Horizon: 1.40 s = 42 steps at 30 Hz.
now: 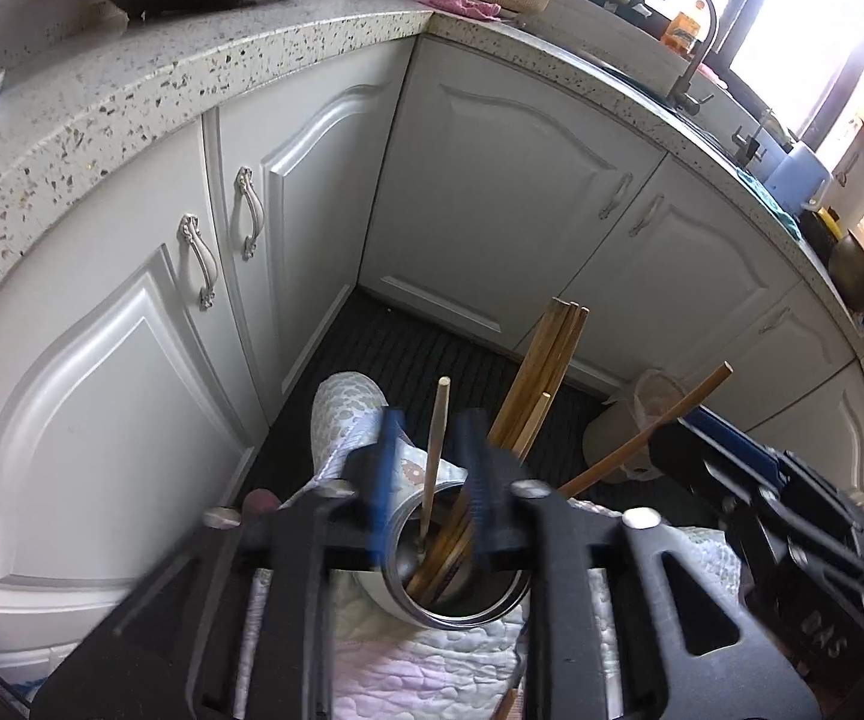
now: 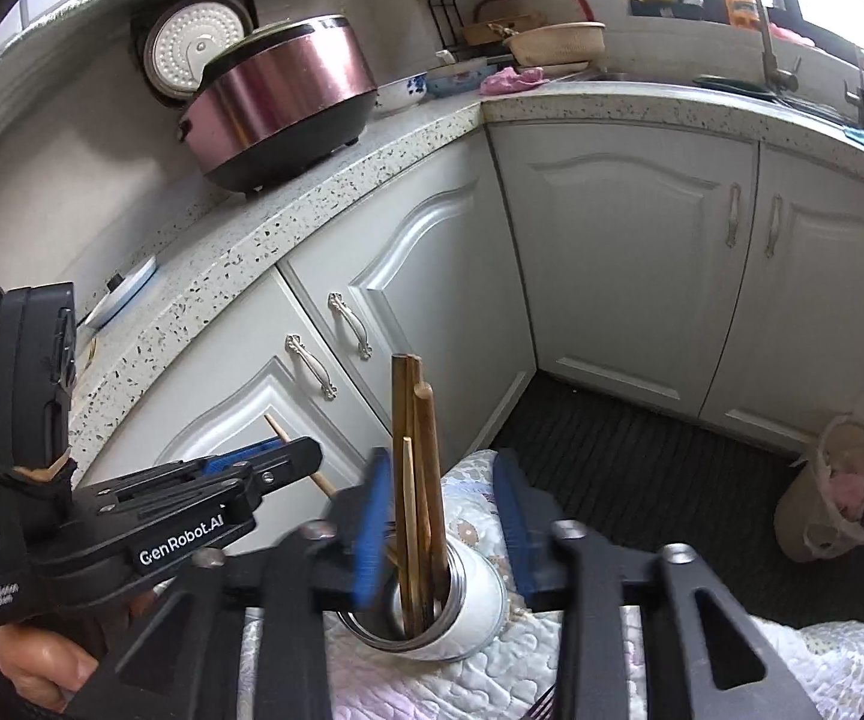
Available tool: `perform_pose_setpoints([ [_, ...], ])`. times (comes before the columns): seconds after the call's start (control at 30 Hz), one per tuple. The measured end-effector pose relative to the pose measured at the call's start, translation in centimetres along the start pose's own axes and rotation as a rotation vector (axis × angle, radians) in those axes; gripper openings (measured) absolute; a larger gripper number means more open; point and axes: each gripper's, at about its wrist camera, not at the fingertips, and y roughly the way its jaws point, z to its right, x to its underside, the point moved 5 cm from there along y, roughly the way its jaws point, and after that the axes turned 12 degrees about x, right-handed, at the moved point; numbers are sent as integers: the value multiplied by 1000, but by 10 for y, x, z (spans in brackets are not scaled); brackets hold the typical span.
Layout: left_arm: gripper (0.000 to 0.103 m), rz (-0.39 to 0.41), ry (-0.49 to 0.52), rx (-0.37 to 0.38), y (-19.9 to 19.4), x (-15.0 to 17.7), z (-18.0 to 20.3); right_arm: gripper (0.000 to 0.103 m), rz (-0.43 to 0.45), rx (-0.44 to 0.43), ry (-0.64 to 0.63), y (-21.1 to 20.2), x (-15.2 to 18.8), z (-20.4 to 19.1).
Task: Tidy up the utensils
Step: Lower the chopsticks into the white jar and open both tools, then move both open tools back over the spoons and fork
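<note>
left gripper (image 1: pixel 432 474) jaws part open, blue pads blurred, nothing clamped; one pale chopstick (image 1: pixel 435 456) stands in the gap between them but neither pad looks to press on it. right gripper (image 2: pixel 444 516) same story: jaws part open, the bundle of brown chopsticks (image 2: pixel 414 480) rises through the gap nearer its left pad, contact can't be confirmed through the blur. All sticks sit in the utensil holder (image 2: pixel 468 612), a white cylinder with a metal rim, tilted, resting on a quilted pale cloth (image 2: pixel 492 678) that looks draped over a person's lap. In the left view the holder mouth (image 1: pixel 456 594) is right under the jaws, the main bundle leans up and right, and one long stick (image 1: pixel 648 432) splays far right toward the right gripper body (image 1: pixel 792 516). In the right view the left gripper body (image 2: pixel 150 516) sits low left, held by a hand (image 2: pixel 42 666). Around: white cabinet doors (image 2: pixel 624 252), speckled countertop (image 2: pixel 312 204), pink rice cooker (image 2: pixel 276 96) with lid up, dark ribbed floor mat (image 2: pixel 642 468), small bin (image 2: pixel 834 492) on the floor at right, faucet (image 2: pixel 756 18) by the window
</note>
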Motion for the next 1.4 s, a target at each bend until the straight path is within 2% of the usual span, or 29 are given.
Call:
perform_pose_setpoints([
  [0.23,37,8,-17,14,-11,4,-2,35,-18,-4,7,-11,16,10],
  [0.33,44,13,-23,18,-17,5,-4,36,-27,-6,30,-17,25,18],
  [0.6,45,29,-19,13,-41,20,1,37,-32,10,9,-41,53,21],
  [0.8,45,40,41,-56,-57,52,7,43,-31,36,-9,-58,80,21],
  [0.97,45,28,57,-71,-59,79,11,43,-58,74,-25,-64,108,24],
  [1.17,45,-2,77,-54,-62,109,20,43,-88,85,-10,-72,140,31],
  [1.4,47,-101,69,8,-61,158,20,43,-165,78,-18,-79,189,37],
])
